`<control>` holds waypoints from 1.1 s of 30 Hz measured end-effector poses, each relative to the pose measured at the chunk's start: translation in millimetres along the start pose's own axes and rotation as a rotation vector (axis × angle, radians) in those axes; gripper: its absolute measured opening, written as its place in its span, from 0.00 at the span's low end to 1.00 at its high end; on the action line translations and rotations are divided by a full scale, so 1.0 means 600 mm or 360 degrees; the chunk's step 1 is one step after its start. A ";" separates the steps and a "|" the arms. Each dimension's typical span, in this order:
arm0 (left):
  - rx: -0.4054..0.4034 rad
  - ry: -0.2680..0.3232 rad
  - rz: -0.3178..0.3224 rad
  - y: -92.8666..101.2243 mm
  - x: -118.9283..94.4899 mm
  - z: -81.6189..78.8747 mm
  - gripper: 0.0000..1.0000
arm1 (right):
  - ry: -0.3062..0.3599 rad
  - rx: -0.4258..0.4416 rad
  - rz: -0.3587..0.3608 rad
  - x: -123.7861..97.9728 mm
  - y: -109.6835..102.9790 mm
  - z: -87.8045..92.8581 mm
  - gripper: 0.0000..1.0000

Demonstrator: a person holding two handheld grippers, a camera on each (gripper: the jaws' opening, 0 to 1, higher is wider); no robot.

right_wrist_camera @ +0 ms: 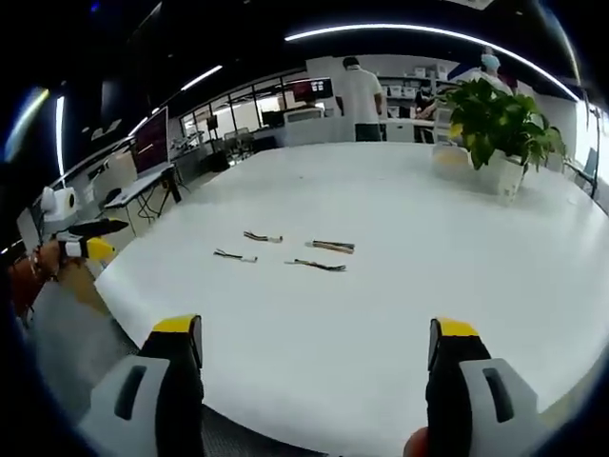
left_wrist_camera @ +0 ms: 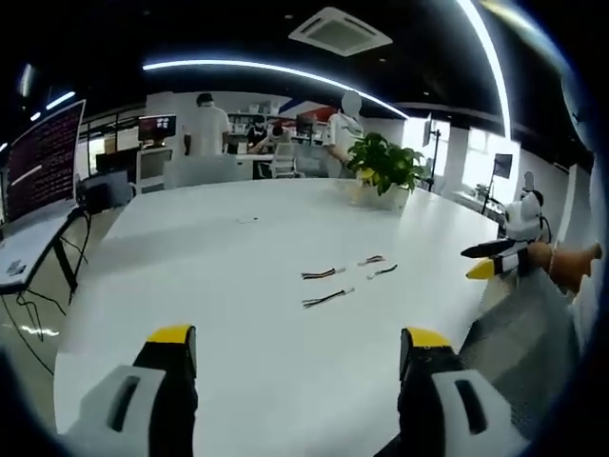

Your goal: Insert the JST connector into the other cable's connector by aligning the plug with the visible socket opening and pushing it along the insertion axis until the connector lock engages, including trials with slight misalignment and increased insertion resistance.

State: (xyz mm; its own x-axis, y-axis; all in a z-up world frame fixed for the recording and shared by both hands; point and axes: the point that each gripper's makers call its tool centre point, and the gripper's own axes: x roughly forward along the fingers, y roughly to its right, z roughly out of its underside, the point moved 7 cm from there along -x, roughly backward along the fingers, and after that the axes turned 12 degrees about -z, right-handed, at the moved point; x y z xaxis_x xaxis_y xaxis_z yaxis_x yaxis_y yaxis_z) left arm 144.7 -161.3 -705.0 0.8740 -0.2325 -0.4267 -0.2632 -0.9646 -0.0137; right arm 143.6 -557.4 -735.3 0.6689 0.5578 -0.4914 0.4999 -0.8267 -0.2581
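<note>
Several short JST cables with small connectors lie loose on the white table (left_wrist_camera: 238,286). In the left gripper view they are a dark cable (left_wrist_camera: 324,274), a reddish one (left_wrist_camera: 371,260), another (left_wrist_camera: 383,271) and the nearest (left_wrist_camera: 327,299). In the right gripper view the cables (right_wrist_camera: 330,247) lie mid-table (right_wrist_camera: 400,305), with one at the left (right_wrist_camera: 234,255). My left gripper (left_wrist_camera: 298,338) stands open and empty, well short of them. My right gripper (right_wrist_camera: 316,328) is open and empty too. Each gripper also appears at the other view's edge: the right gripper (left_wrist_camera: 487,260), the left gripper (right_wrist_camera: 90,238).
A potted plant (left_wrist_camera: 385,167) (right_wrist_camera: 500,124) stands at the table's far side. People stand among desks and screens in the background. A large monitor (left_wrist_camera: 43,157) sits on a side desk left of the table. A hand (left_wrist_camera: 571,267) holds the right gripper off the table's edge.
</note>
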 end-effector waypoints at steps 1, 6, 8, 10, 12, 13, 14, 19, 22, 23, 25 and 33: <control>0.0004 0.0006 0.0009 0.001 0.005 -0.003 0.87 | 0.0004 0.0001 0.0002 0.000 0.003 -0.003 0.98; 0.0055 0.0023 0.0068 0.006 0.030 -0.023 0.87 | 0.0035 -0.0026 0.0017 0.007 0.014 -0.027 0.97; 0.0073 0.0045 0.0075 0.005 0.037 -0.031 0.87 | 0.0045 -0.0032 0.0028 0.009 0.020 -0.036 0.97; 0.0067 0.0046 0.0097 0.003 0.048 -0.039 0.87 | 0.0053 -0.0039 0.0031 0.011 0.029 -0.044 0.97; 0.0065 0.0054 0.0123 0.004 0.055 -0.045 0.88 | 0.0049 -0.0062 0.0031 0.013 0.036 -0.051 0.97; 0.0053 0.0060 0.0142 0.004 0.061 -0.049 0.88 | 0.0047 -0.0071 0.0028 0.015 0.039 -0.055 0.96; 0.0048 0.0063 0.0149 0.004 0.064 -0.051 0.88 | 0.0046 -0.0074 0.0027 0.016 0.040 -0.056 0.96; 0.0071 0.0061 0.0193 0.005 0.096 -0.070 0.88 | 0.0021 -0.0131 -0.0021 0.031 0.050 -0.072 0.95; 0.0091 0.0069 0.0221 0.009 0.113 -0.080 0.88 | 0.0018 -0.0135 -0.0049 0.042 0.055 -0.079 0.95; 0.0097 0.0070 0.0229 0.010 0.118 -0.082 0.88 | 0.0016 -0.0137 -0.0053 0.046 0.056 -0.081 0.95; 0.0125 0.0065 0.0242 0.013 0.132 -0.086 0.87 | 0.0004 -0.0155 -0.0065 0.053 0.059 -0.084 0.95; 0.0176 0.0044 0.0311 0.025 0.187 -0.097 0.87 | -0.0020 -0.0274 -0.0130 0.082 0.074 -0.105 0.92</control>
State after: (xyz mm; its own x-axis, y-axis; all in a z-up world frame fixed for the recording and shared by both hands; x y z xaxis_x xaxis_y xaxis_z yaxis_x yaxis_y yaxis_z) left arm 262.8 -209.2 -700.7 0.8124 -0.4182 -0.4063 -0.4705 -0.8818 -0.0331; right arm 233.3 -561.9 -718.2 0.6159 0.6206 -0.4854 0.6396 -0.7535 -0.1518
